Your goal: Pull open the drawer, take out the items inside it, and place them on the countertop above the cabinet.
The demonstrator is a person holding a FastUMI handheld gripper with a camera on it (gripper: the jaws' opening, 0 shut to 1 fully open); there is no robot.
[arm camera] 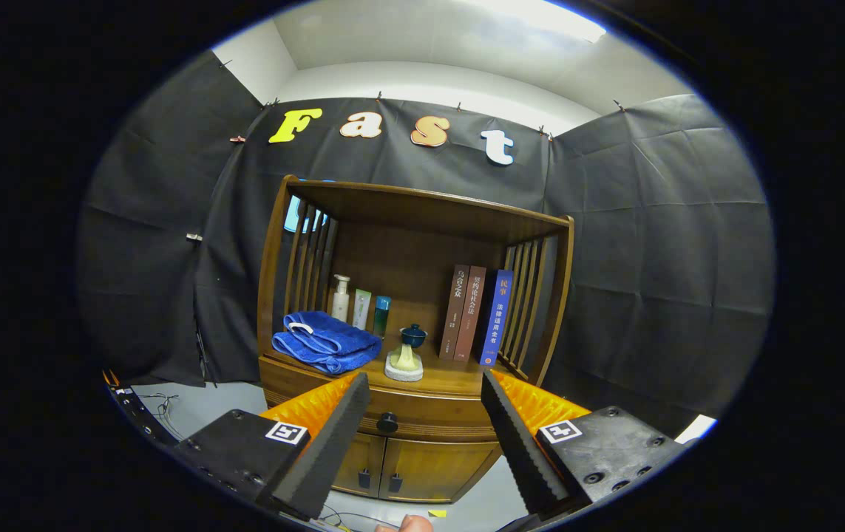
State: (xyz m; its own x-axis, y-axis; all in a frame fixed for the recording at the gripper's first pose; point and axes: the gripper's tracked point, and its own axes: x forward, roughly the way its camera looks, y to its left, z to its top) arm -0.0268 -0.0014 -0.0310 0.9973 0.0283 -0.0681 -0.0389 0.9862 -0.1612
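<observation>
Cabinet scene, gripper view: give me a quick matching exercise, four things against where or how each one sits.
Things:
1. blue towel
2. books
3. drawer knob
4. gripper

Places or states:
A. upright, by the right-hand slats
B. fingers spread open, short of the cabinet
C. folded, by the left-hand slats
D. on the closed drawer front, between the fingers

Pairs: 1-C, 2-A, 3-D, 4-B
</observation>
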